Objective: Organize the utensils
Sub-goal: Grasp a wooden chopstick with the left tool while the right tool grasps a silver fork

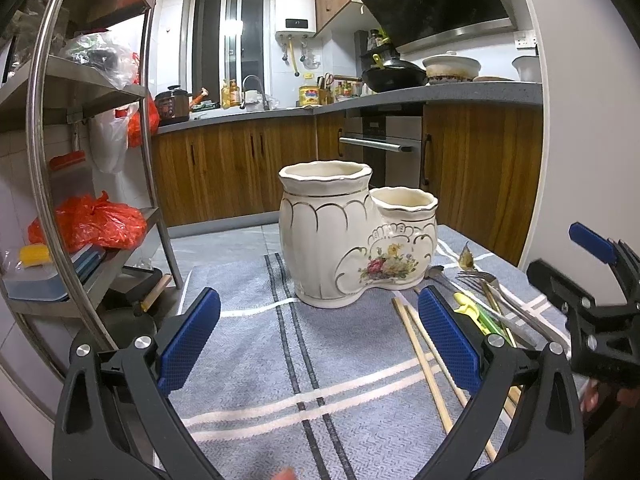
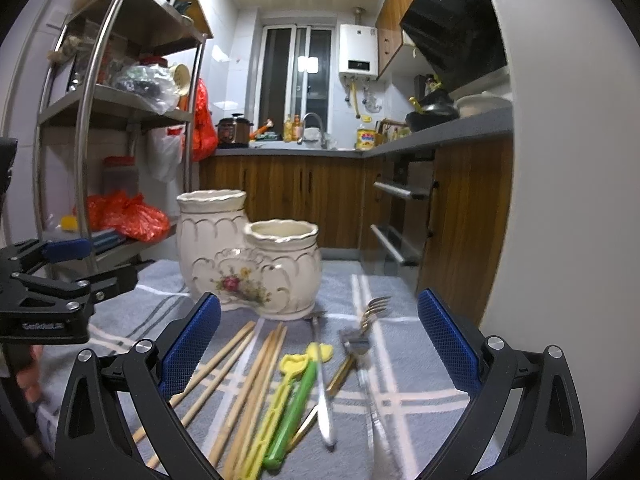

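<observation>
A cream ceramic two-pot utensil holder [image 1: 352, 236] with a flower print stands on the grey striped cloth [image 1: 256, 360]; it also shows in the right wrist view [image 2: 248, 256]. Both pots look empty. My left gripper [image 1: 320, 340] is open and empty, just in front of the holder. My right gripper [image 2: 320, 344] is open and empty above the loose utensils: several wooden chopsticks [image 2: 240, 380], yellow and green plastic utensils [image 2: 292, 392], a metal utensil [image 2: 322, 380] and a gold-handled fork [image 2: 360, 336]. In the left wrist view the chopsticks [image 1: 424, 364] and fork [image 1: 484, 284] lie at right.
A steel shelf rack [image 1: 92, 152] with red bags stands left of the table. Wooden kitchen cabinets [image 1: 240, 168] and an oven [image 1: 380, 148] lie beyond the table's far edge. A white wall [image 2: 560, 200] is close on the right.
</observation>
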A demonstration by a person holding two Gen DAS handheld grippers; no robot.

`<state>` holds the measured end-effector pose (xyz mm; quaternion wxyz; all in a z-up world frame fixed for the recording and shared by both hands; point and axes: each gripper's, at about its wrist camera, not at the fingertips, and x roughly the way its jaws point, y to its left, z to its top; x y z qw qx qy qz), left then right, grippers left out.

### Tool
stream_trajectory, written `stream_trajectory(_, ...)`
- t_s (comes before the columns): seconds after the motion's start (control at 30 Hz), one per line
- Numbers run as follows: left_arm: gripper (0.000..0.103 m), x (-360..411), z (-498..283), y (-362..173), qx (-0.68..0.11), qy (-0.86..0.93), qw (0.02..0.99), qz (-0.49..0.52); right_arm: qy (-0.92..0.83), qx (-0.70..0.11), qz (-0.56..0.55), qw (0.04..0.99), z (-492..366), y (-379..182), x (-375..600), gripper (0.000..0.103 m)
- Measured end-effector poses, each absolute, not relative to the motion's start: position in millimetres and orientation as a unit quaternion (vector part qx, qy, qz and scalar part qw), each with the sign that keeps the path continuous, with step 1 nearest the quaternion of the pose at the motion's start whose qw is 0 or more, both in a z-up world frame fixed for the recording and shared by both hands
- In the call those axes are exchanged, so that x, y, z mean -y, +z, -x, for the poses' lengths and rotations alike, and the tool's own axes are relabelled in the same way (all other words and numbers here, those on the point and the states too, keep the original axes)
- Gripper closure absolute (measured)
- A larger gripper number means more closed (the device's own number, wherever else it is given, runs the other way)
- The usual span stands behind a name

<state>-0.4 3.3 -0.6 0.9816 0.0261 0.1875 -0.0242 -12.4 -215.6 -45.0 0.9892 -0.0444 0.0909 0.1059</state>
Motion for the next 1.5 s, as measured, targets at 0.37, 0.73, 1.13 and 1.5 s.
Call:
stream_trajectory(0.37, 0.005, -5, -3, 4, -0.195, -0.057, 0.979, -0.019, 0.103, -0.137, 0.019, 0.985, -8, -33, 252, 0.005)
stream_trajectory(0.73, 0.005, 18, -22, -24, -0.286, -0.095, 0.951, -0.067, 0.1, -0.265, 0.058, 0.957, -41, -61, 259, 0.025)
stream_trajectory(1.13, 0.061, 40, -33, -44, -0.372, -0.148, 0.914, -0.067, 0.12, -0.333, 0.037, 0.934, -54, -80, 257, 0.064)
stream_trajectory(1.5, 0.073, 55, -36, -48, -0.401, -0.146, 0.897, -0.114, 0.125, -0.372, 0.042, 0.919, -69, -87, 247, 0.075)
